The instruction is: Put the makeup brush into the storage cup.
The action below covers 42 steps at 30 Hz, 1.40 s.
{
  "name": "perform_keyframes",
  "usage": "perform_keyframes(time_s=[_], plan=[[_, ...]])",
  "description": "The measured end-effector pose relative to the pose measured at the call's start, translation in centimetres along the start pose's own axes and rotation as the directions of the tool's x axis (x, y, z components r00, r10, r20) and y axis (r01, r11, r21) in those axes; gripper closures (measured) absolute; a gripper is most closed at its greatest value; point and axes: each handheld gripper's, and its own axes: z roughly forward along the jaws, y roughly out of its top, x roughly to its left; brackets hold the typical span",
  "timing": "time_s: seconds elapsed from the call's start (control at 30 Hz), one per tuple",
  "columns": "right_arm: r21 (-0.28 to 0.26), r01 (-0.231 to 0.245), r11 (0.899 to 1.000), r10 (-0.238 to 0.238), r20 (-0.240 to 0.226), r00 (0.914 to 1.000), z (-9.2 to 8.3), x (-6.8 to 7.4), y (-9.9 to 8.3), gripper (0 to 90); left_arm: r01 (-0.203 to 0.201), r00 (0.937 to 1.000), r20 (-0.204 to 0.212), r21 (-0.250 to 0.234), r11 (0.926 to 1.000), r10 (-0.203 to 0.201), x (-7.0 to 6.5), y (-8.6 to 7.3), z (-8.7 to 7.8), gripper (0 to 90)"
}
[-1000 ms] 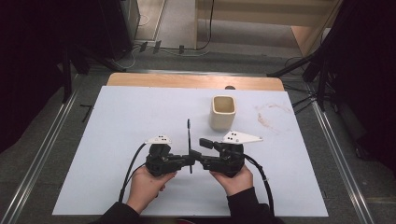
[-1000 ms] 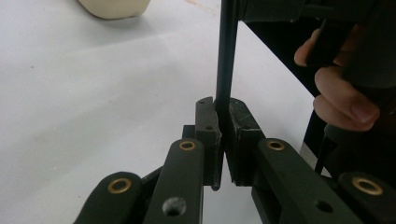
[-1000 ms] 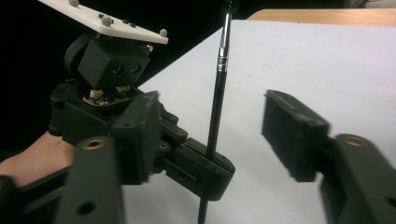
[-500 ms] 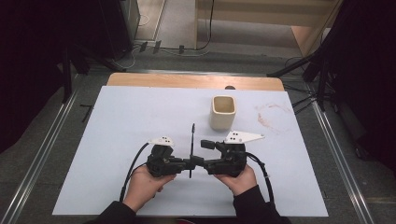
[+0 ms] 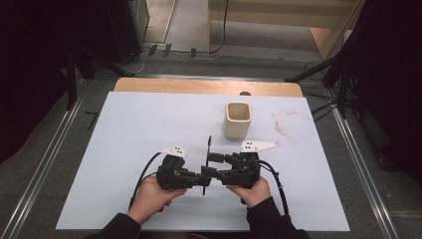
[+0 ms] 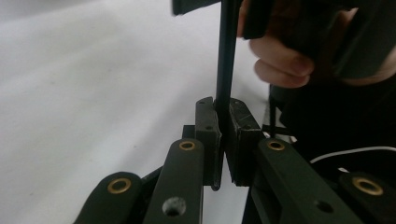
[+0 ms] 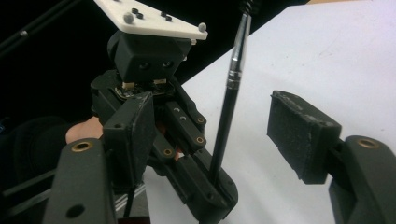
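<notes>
A thin black brush [image 5: 208, 152] with a silver ferrule [image 7: 236, 65] stands nearly upright over the front middle of the white table [image 5: 124, 129]. My left gripper [image 5: 202, 178] is shut on its lower handle; in the left gripper view the pads [image 6: 208, 133] pinch the black rod [image 6: 226, 56]. My right gripper [image 5: 212, 163] faces it from the right, open. In the right gripper view the brush stands in the wide gap between my right gripper's [image 7: 215, 135] jaws, clear of the pad [image 7: 299, 133]. A beige square cup [image 5: 238, 119] stands behind the grippers.
A reddish stain [image 5: 284, 122] marks the table right of the cup. A wooden strip [image 5: 209, 87] runs along the far edge. Metal rails [image 5: 45, 164] flank the table, with dark stands and cables on the floor beyond.
The brush and both grippers have drifted slightly to the right and toward the person. The left gripper has kept its hold on the brush throughout.
</notes>
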Motion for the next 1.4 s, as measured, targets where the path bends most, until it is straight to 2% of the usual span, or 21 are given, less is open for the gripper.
perform_keyframes(time_s=[0.1, 0.23, 0.43, 0.57, 0.87, 1.33, 1.37, 1.4], plan=[[-0.006, -0.023, 1.000, 0.023, -0.014, 0.9996, 0.16, -0.22, -0.18, 40.5, -0.008, 0.9999, 0.014, 0.002, 1.0000, 0.008, -0.04, -0.01, 0.17, 84.8], [-0.006, -0.048, 0.999, 0.048, -0.032, 0.9983, 0.22, -0.41, -0.26, 50.6, -0.019, 0.9994, 0.028, 0.004, 0.9998, 0.019, -0.05, 0.00, 0.38, 84.9], [-0.002, -0.071, 0.997, 0.071, -0.045, 0.9964, 0.33, -0.60, -0.41, 61.1, -0.010, 0.9991, 0.041, -0.007, 0.9999, 0.010, -0.03, 0.04, 0.41, 84.9], [-0.003, -0.075, 0.997, 0.075, -0.048, 0.9961, 0.34, -0.67, -0.48, 70.3, -0.008, 0.9990, 0.043, -0.005, 1.0000, 0.008, 0.02, 0.04, 0.40, 84.8], [0.008, -0.075, 0.997, 0.075, -0.033, 0.9966, 0.38, -0.65, -0.62, 83.9, 0.001, 0.9985, 0.054, -0.005, 1.0000, -0.001, 0.01, 0.03, 0.47, 84.8], [0.019, -0.086, 0.996, 0.087, -0.050, 0.9950, 0.42, -0.60, -0.56, 85.7, -0.002, 0.9982, 0.059, -0.014, 0.9999, 0.003, 0.04, -0.04, 0.41, 83.2], [0.021, -0.088, 0.996, 0.089, -0.050, 0.9948, 0.40, -0.60, -0.55, 85.7, 0.001, 0.9979, 0.065, -0.012, 0.9999, 0.000, 0.08, 0.00, 0.40, 73.1], [0.023, -0.088, 0.996, 0.089, -0.050, 0.9948, 0.39, -0.61, -0.55, 85.7, -0.002, 0.9974, 0.072, -0.012, 0.9999, 0.003, 0.09, 0.02, 0.34, 69.7]])
